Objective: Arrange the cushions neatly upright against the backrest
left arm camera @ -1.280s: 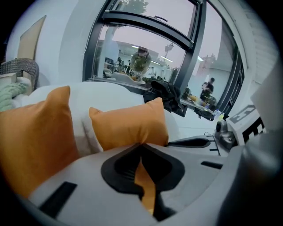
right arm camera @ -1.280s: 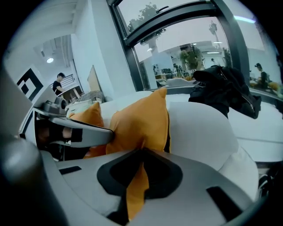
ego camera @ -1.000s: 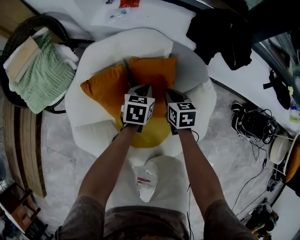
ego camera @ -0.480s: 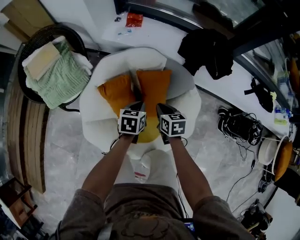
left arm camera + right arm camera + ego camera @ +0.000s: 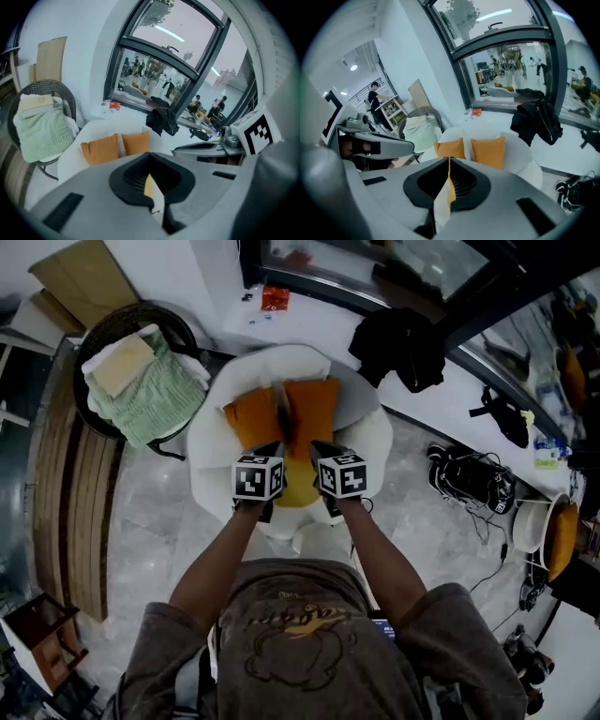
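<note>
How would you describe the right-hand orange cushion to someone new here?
Find the white round armchair under the window. Two orange cushions stand side by side against its backrest. The right orange cushion is the one nearer the black clothing on the ledge; the left orange cushion sits nearer the wicker chair.

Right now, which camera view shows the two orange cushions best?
The right gripper view: both orange cushions face it, upright against the chair's backrest. The left gripper view shows them smaller; the head view foreshortens them from above.
</note>
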The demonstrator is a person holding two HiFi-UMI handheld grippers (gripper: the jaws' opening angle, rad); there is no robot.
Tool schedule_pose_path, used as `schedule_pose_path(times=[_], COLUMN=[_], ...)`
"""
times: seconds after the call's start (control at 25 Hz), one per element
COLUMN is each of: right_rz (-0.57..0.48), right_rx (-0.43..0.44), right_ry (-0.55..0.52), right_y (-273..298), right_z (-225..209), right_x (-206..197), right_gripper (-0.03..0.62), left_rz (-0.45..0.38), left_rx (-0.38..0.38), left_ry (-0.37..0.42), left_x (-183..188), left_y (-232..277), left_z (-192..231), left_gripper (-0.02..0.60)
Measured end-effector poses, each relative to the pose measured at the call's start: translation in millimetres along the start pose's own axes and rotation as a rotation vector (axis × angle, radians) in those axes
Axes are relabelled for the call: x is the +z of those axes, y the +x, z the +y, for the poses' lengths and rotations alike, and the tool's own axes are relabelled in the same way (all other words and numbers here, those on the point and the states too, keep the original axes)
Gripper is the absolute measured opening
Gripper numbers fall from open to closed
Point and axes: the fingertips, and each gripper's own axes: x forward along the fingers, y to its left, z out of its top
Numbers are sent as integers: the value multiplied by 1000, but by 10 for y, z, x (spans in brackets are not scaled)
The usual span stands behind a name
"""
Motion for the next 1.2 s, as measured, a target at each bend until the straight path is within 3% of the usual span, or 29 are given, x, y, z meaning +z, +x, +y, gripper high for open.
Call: schedule_pose_path(times=[0.24,0.56,1.0,1.2], right_rz=[-1,-36,-194,-300], right_rx=[19,33,158,194], right_ry=[-10,13,-91,-116], right_y=[-370,-611,-1569,-2064], right_z=[382,651,1291,1559], right_x=[59,-23,207,351], right_gripper=[26,26,26,26], left_rz=[-2,-14,-130,-221], left_rx=[27,-19,-184,-244], left_ry=[51,144,262,299], left_x=[-2,-80,41,185], left_y=[-522,-828,-1713,-2143], left_z=[-61,-293,-995,-1269], left_gripper=[5,5,5,5])
